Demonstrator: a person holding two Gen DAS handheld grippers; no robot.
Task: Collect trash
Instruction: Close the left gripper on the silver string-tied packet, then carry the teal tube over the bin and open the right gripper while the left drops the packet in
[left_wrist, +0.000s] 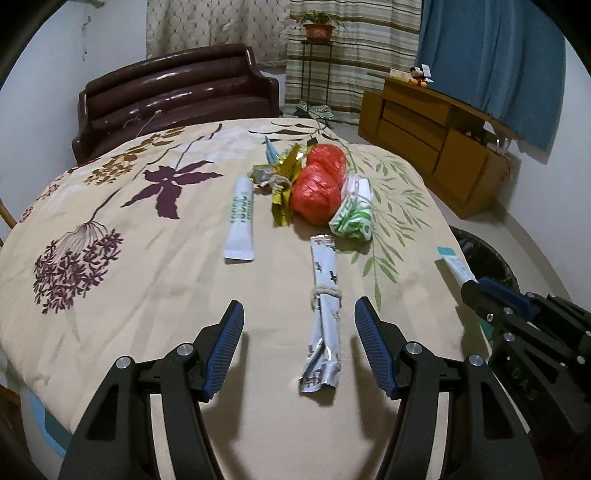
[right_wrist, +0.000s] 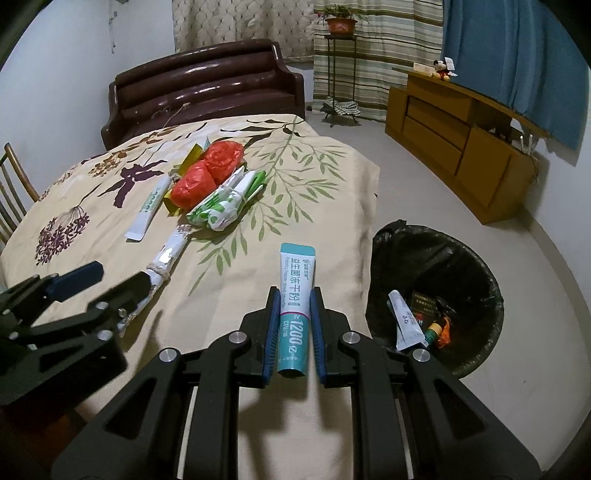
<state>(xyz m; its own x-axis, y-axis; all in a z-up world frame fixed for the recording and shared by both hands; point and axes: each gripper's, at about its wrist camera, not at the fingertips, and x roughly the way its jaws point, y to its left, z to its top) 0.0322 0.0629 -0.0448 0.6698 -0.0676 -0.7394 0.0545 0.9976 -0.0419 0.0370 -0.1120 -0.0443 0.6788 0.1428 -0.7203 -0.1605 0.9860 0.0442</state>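
Right jaws clamp teal tube (right_wrist: 294, 310) reading "1200"; left jaws agape.

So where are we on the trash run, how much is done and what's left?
Partly done. The bin already holds a white tube and some wrappers. The right gripper is shut on a teal tube, not yet over the bin. The left gripper is open around the tied silver wrapper. On the table: white tube, red bags, gold wrappers, green-white bag.

Both grippers are black linkage frames with silver round screws; ribbed blue pads line the fingers (left_wrist: 226, 347), at 7 and 5 o'clock.
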